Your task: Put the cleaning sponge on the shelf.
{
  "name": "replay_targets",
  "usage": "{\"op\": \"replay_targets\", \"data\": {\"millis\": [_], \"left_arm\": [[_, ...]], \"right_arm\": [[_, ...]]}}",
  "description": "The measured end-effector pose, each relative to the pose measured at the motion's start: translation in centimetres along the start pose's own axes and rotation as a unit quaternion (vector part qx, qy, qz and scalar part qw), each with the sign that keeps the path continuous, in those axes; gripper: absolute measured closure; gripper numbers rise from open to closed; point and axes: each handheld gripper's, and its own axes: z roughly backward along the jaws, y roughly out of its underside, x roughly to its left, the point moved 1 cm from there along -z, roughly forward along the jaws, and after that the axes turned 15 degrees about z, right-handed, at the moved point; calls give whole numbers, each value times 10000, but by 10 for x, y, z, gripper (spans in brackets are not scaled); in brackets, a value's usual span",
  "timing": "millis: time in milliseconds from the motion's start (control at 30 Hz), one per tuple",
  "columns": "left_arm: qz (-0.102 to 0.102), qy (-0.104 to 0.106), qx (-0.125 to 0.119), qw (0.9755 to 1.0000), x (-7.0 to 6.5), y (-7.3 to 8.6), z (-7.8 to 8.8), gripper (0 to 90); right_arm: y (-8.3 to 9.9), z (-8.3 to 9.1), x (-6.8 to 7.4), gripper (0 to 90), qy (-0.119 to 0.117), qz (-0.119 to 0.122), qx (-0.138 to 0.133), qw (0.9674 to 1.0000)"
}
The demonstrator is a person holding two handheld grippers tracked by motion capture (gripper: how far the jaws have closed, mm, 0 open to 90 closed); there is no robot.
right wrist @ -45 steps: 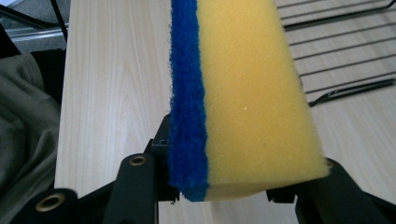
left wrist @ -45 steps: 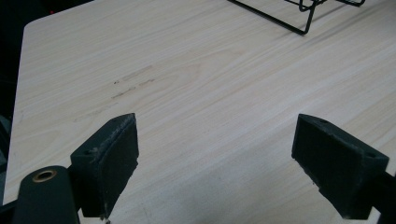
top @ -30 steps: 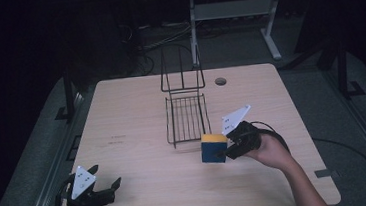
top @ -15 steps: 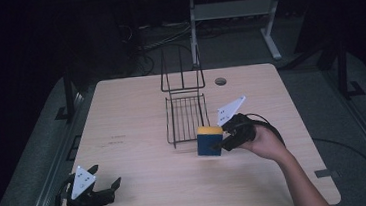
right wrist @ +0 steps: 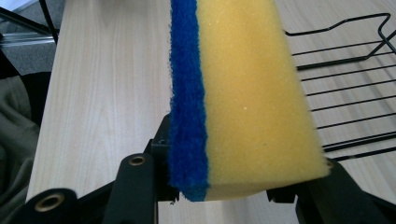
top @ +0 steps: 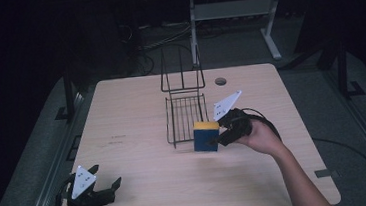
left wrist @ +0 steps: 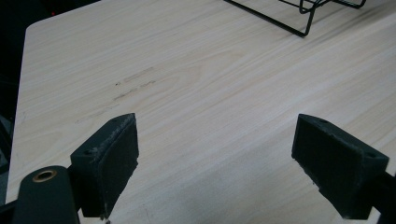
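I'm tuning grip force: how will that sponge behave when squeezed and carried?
The sponge, a yellow foam block with a thin blue scouring face, probably compresses easily and weighs little. Its rough faces likely resist slipping in the right gripper.

No readable text or labels anywhere.

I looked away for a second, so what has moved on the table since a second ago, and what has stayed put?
The right claw, shut on the yellow and blue sponge, carried it a little leftward and farther from the person, up to the near right corner of the black wire rack. The left claw stayed open at the wooden table's near left corner; the rack did not move.
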Motion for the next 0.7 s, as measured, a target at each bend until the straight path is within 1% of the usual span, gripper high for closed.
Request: {"op": "replay_targets", "data": {"millis": [67, 100, 167, 200, 267, 333, 433, 500, 567, 667, 700], "left_arm": [[12, -10, -8, 10000, 0, 0, 0, 141], [5, -10, 6, 10000, 1, 0, 1, 141], [17, -10, 4, 10000, 1, 0, 1, 141], [27, -14, -7, 10000, 1, 0, 1, 141], [22, -13, -2, 10000, 1, 0, 1, 141], [14, -4, 8, 10000, 1, 0, 1, 141], [9, -3, 6, 10000, 1, 0, 1, 141], [14, -5, -4, 10000, 1, 0, 1, 141], [13, 2, 3, 10000, 1, 0, 1, 141], [17, 17, 2, 10000, 0, 0, 0, 141], [10, 19, 3, 10000, 0, 0, 0, 141]], "right_arm": [[-2, 0, -2, 551, -11, 19, 11, 10000], [-2, 0, -4, 551, 24, 21, -20, 10000], [-3, 0, -6, 551, -14, -20, -54, 10000], [-3, -1, -7, 551, 19, 9, -14, 10000], [-4, -1, -10, 551, 8, -14, -13, 10000], [-6, -1, -13, 551, 24, 16, 22, 10000], [-8, -1, -16, 551, 23, 25, -48, 10000], [-9, -2, -19, 551, 22, 16, 16, 10000], [-10, -2, -22, 551, 29, -4, 24, 10000], [-12, -2, -28, 551, 43, -15, 4, 10000], [-12, -2, -30, 551, 82, -14, -63, 9999]]}}
